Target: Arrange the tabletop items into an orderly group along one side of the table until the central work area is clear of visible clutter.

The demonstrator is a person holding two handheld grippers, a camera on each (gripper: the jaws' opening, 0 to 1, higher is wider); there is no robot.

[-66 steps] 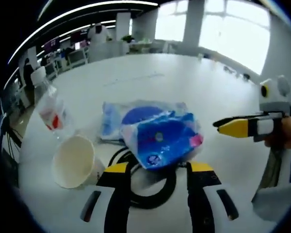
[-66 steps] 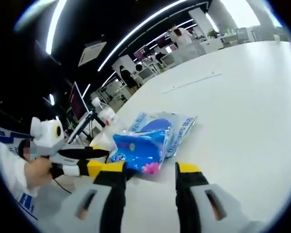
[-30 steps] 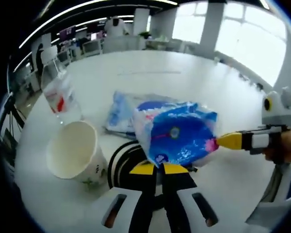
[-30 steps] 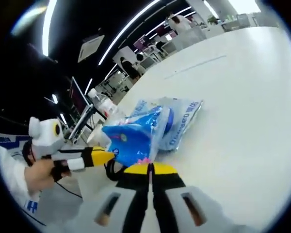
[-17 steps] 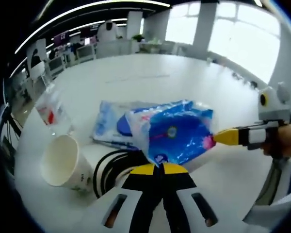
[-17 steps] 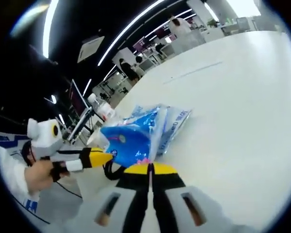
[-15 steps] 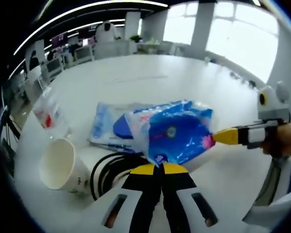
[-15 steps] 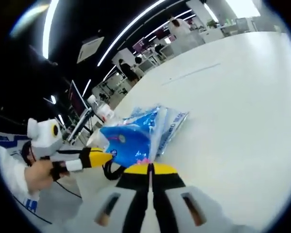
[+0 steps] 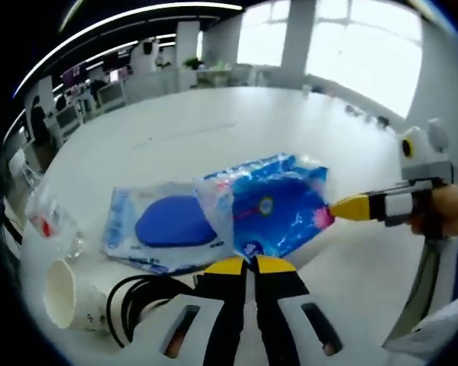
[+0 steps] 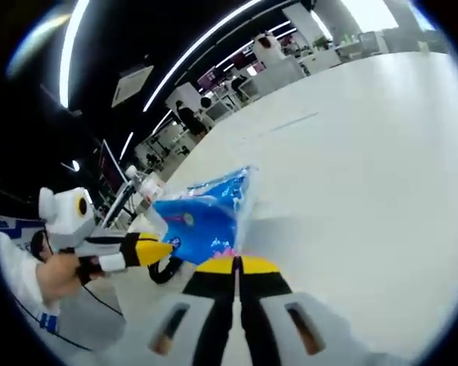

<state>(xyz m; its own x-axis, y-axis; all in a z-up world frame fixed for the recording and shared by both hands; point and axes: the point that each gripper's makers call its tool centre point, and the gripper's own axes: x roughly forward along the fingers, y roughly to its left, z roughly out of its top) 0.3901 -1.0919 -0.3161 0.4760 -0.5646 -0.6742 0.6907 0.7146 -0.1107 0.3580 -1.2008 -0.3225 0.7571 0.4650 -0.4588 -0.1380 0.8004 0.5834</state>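
Both grippers have their jaws pressed together on the same blue packet (image 9: pixel 278 215): my left gripper (image 9: pixel 244 266) pinches its near edge at 6 o'clock in the left gripper view, and my right gripper (image 10: pixel 237 266) pinches a corner of it at 6 o'clock in the right gripper view, so the packet (image 10: pixel 202 215) hangs between the two tools, lifted off the table (image 9: pixel 214 126). In the left gripper view I see the right gripper (image 9: pixel 349 207) coming in from 3 o'clock with its yellow tip at the packet's pink corner; in the right gripper view the left gripper (image 10: pixel 149 249) reaches in from 9 o'clock. I judge the task as barely under way: one item is in hand and nothing looks lined up along an edge yet. Left to place are this packet, a flat wipes pack (image 9: pixel 156 227) lying on the table at about 8 o'clock and partly under the packet, a paper cup (image 9: pixel 65 293) tipped on its side at 8 o'clock near the rim, a black cable (image 9: pixel 133 301) coiled just beside the cup, and a clear plastic bottle (image 9: pixel 49 225) at 9 o'clock. Most of the far tabletop is bare white. What stands in my way is mainly the cable loop close beneath my left jaws, and the cup, which I expect could roll if nudged.
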